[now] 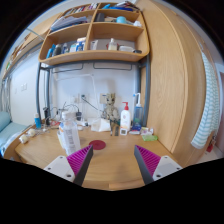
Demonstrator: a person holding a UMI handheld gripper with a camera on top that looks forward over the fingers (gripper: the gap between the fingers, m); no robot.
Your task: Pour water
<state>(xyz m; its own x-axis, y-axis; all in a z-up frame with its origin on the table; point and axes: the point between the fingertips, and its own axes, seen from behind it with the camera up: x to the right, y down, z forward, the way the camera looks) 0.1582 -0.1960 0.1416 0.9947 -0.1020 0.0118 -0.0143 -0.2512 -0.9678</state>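
A clear plastic water bottle [69, 133] stood upright on the wooden tabletop [110, 157], left of centre and just beyond the left finger. A small dark red lid-like disc [98, 146] lay just to its right. The hand-held gripper [110, 164] hovered over the tabletop's near edge, its fingers spread apart with nothing between the magenta pads [147, 159]. Toward the back edge, against the wall, stood a white pump bottle [125, 118] with a red label and a small brown figurine [108, 105]. Above hung a cluttered wooden shelf [97, 38].
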